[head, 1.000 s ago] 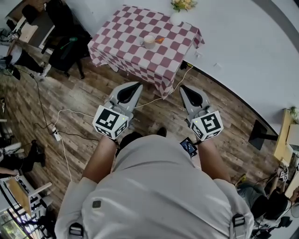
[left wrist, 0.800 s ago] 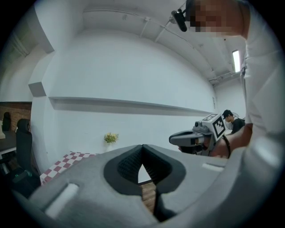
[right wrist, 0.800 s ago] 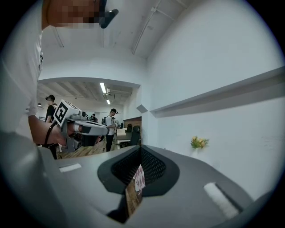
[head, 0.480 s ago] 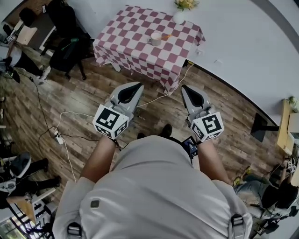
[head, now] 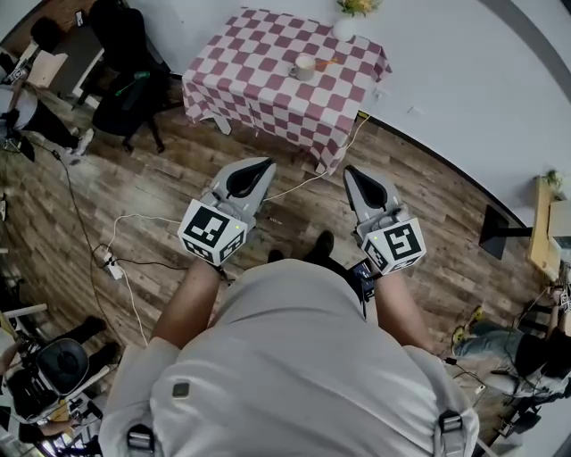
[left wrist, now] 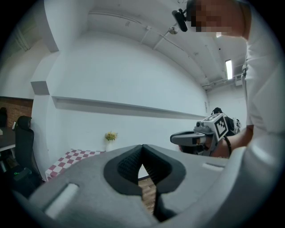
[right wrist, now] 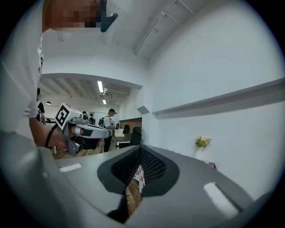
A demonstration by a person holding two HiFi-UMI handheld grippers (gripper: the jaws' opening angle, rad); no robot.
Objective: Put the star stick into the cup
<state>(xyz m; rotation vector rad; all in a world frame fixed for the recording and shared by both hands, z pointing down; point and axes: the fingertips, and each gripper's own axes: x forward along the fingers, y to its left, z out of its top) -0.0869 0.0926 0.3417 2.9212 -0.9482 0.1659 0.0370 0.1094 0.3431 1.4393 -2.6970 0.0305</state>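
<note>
Head view looks steeply down on a desk (head: 268, 80) covered in red-and-white check, standing against a white wall and well apart from the person (head: 285, 357) on the wooden floor (head: 134, 178). A pale cup (head: 305, 66) stands on the desk; what is inside it is too small to tell. The orange star stick (head: 328, 62) lies on the desk just beside the cup, at its right, outside it. At the desk's far edge a white vase (head: 345, 29) holds yellow flowers (head: 355, 7). The left tongs (head: 254, 170) and right tongs (head: 359, 177) hang side by side above the floor. In each gripper view the jaws meet tip to tip, closed and empty.
</note>
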